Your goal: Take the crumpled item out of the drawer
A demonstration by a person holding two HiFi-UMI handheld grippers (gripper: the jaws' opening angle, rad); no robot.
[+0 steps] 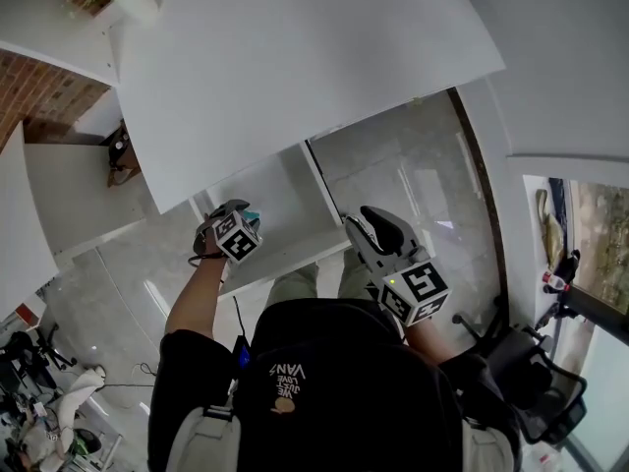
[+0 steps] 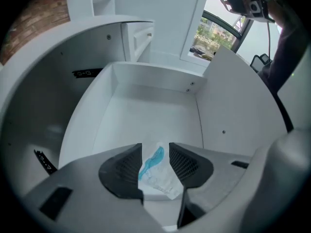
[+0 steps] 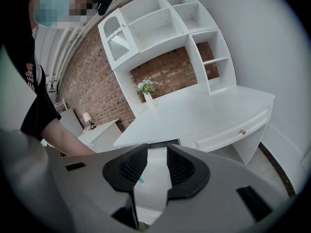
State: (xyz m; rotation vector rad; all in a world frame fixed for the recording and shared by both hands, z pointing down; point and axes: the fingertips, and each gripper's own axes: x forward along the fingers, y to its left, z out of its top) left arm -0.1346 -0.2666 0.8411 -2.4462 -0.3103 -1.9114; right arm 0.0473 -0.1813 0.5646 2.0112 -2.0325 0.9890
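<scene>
The crumpled item [image 2: 158, 171] is a white wad with a teal streak. It lies on the floor of the open white drawer [image 2: 146, 115], between the pads of my left gripper [image 2: 155, 152]. The jaws stand apart around it and I see no squeeze on it. In the head view my left gripper [image 1: 241, 219] reaches down into the drawer [image 1: 285, 190], and a speck of teal [image 1: 253, 213] shows at its tip. My right gripper [image 1: 378, 226] hangs over the drawer's front right corner, open with nothing between its jaws [image 3: 156, 164]. A teal speck of the item [image 3: 141, 180] shows below it.
The white desk top [image 1: 295, 57] overhangs the back of the drawer. A shelf unit [image 3: 160, 23] and a vase of flowers [image 3: 147, 93] stand at the desk's back against a brick wall. A black chair [image 1: 536, 382] is at my right on the tiled floor.
</scene>
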